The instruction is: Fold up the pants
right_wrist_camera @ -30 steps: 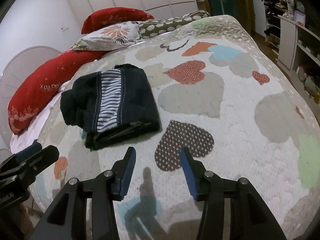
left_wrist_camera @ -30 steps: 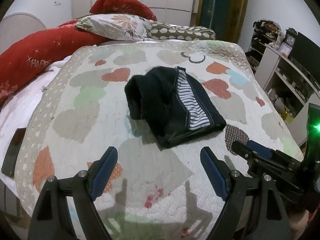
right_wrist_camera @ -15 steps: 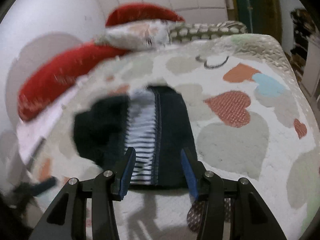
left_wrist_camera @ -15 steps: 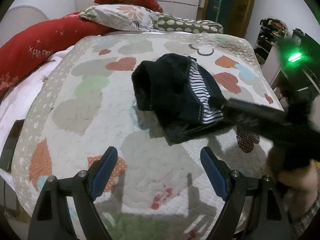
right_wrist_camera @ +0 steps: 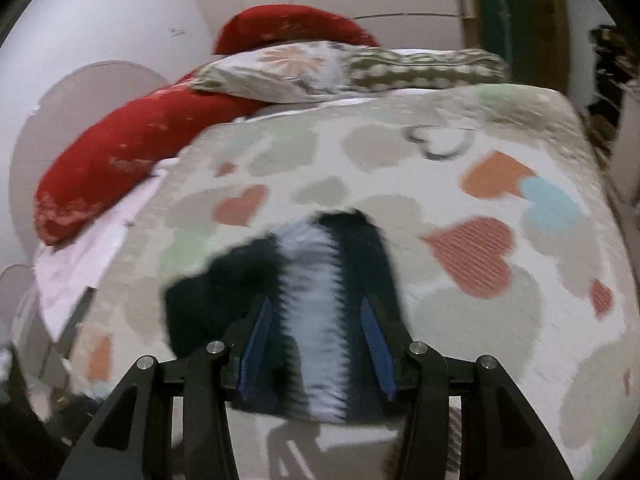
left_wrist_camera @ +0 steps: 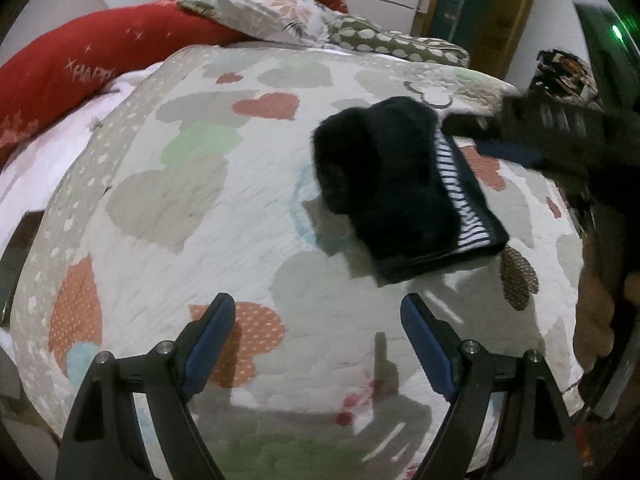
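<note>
On the quilt (left_wrist_camera: 168,208), folded pants (left_wrist_camera: 400,192) lie lengthwise toward pillows (left_wrist_camera: 280,20); both grippers' fingers (left_wrist_camera: 208,336) spread.

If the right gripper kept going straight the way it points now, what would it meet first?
Most likely the folded pants: the open right gripper points right at them, its fingers framing the striped band. The frame is blurred, so the gap left, if any, is unclear.

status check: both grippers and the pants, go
Left gripper open, hanging back over the quilt. Right gripper open, fingers straddling the folded pants. Pants bundled, striped band showing. Nothing in the way.
</note>
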The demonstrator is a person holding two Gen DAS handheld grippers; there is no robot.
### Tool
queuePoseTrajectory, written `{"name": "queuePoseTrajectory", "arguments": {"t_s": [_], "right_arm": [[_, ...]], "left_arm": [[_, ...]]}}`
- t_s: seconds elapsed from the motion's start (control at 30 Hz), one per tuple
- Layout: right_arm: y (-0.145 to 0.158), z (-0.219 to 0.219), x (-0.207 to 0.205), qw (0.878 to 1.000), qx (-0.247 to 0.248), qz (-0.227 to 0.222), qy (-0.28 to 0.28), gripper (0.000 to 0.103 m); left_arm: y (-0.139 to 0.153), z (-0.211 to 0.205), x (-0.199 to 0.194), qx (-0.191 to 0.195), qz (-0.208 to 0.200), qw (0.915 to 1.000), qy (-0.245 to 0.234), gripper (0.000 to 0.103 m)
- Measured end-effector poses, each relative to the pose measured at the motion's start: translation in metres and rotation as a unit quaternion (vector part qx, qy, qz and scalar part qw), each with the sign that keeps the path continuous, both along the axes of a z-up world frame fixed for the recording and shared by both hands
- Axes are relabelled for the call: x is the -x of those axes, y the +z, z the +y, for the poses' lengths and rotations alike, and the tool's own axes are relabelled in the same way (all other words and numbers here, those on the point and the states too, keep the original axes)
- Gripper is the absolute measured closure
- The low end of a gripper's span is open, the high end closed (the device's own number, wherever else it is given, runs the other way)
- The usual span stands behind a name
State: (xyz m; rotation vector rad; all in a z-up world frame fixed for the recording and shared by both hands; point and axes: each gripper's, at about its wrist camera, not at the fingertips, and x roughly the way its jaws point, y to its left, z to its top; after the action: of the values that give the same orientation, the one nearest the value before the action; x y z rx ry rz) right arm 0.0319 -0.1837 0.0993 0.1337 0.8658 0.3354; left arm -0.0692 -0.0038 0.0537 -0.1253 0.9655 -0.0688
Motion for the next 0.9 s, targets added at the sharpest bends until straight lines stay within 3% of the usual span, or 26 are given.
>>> {"name": "queuePoseTrajectory", "arguments": {"t_s": [0.07,0.23,0.33,0.5,0.63,0.73,0.8,0.9], "right_arm": [[0.000,0.017,-0.013,1.000,-0.015,0.009,0.024,0.053],[-0.028,0.049,-0.052,0.998,0.007,0.047,0.031,0.053],[-0.040,0.046,-0.066,0.998,0.051,0.047,-0.009,0.051],[-0.026,0.025,-0.056,0.998,0.042,0.036,-0.018,0.050],[-0.020,0.014,-0.047,0.992,0.118,0.012,-0.028,0.041],[-0.025,0.007,-0.048,0.990,0.141,0.015,-0.026,0.037],[-0.027,-0.004,-0.051,0.992,0.116,0.028,-0.033,0.037],[-0.026,-0.028,-0.053,0.998,0.026,0.039,-0.042,0.037]], "left_arm": [[-0.003,0.007,0.000,0.003,0.004,0.9999,0.009,0.019],[-0.006,0.022,0.001,0.012,0.010,0.9996,0.024,0.019],[-0.005,0.025,0.002,0.016,0.010,0.9995,0.026,0.019],[0.001,0.030,-0.004,0.044,0.005,0.9988,0.022,0.019],[0.025,0.029,-0.024,0.082,-0.023,0.9963,0.014,0.019],[0.048,0.023,-0.046,0.096,-0.056,0.9938,0.006,0.019],[0.057,0.017,-0.063,0.104,-0.069,0.9922,0.003,0.019],[0.054,0.007,-0.091,0.112,-0.057,0.9921,-0.006,0.019]]}}
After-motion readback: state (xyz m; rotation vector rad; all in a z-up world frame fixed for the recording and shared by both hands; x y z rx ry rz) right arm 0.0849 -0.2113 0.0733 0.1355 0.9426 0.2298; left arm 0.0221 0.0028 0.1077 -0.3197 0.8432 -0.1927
